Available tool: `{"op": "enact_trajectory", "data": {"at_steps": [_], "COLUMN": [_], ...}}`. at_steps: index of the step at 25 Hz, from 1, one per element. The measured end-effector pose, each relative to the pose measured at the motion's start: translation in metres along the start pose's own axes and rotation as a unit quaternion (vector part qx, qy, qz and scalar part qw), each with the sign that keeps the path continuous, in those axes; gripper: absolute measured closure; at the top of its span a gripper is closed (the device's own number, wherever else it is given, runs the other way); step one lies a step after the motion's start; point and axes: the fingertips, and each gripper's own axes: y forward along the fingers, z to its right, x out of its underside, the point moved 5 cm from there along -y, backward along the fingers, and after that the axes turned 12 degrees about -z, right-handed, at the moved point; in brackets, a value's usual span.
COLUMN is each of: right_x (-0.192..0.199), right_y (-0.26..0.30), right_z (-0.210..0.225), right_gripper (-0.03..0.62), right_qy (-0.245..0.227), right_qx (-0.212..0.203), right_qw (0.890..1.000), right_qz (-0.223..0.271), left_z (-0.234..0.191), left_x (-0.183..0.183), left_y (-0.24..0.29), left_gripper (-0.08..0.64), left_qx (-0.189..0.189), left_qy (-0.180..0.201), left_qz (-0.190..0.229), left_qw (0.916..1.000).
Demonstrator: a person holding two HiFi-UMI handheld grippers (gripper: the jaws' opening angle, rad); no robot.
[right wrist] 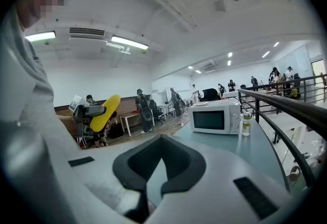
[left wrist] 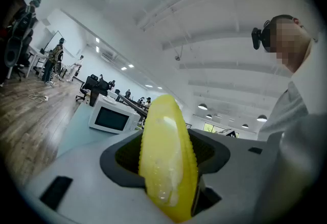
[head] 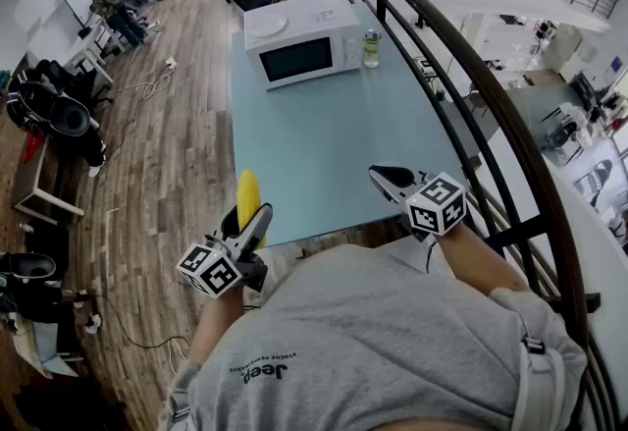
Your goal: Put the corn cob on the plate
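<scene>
Corn cob (left wrist: 164, 152) clamped in wide left tongs (head: 247, 225)

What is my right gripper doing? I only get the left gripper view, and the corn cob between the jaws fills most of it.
Observer: The right gripper is shut with nothing in it, above the near end of the table.
Operator: Where is the plate?
Observer: A white plate lies on top of the microwave, at the table's far end.
Operator: Is anything standing next to it?
Observer: A bottle stands on the table just right of the microwave.
</scene>
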Motion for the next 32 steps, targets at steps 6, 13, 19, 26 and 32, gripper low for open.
{"op": "enact_trajectory", "data": {"at_steps": [6,13,19,26,32], "right_x": [0.007,0.016,0.053,0.28,0.4], "right_y": [-0.014,-0.034,-0.027,0.007,0.0], "right_z": [0.003,0.014,0.029,-0.031,-0.068], "right_gripper": [0.58,0.58,0.578,0.578,0.578], "right_qy": [0.003,0.011,0.058,0.157,0.304], "right_qx": [0.001,0.006,-0.011,-0.196,-0.222], "right_qw": [1.0,1.0,0.997,0.867,0.771], "right_qz": [0.002,0.006,-0.052,-0.431,-0.513], "left_z": [0.012,0.03,0.023,-0.025,-0.055], "left_x": [0.005,0.004,0.025,0.134,0.17], "left_y": [0.005,0.024,0.037,0.017,-0.038], "left_gripper": [0.299,0.299,0.299,0.299,0.299], "left_qx": [0.001,0.01,0.026,-0.057,-0.12], "left_qy": [0.0,0.004,-0.052,-0.232,-0.281], "left_qz": [-0.006,-0.016,-0.026,-0.095,-0.108], "left_qw": [1.0,0.9998,0.9979,0.9664,0.9461]}}
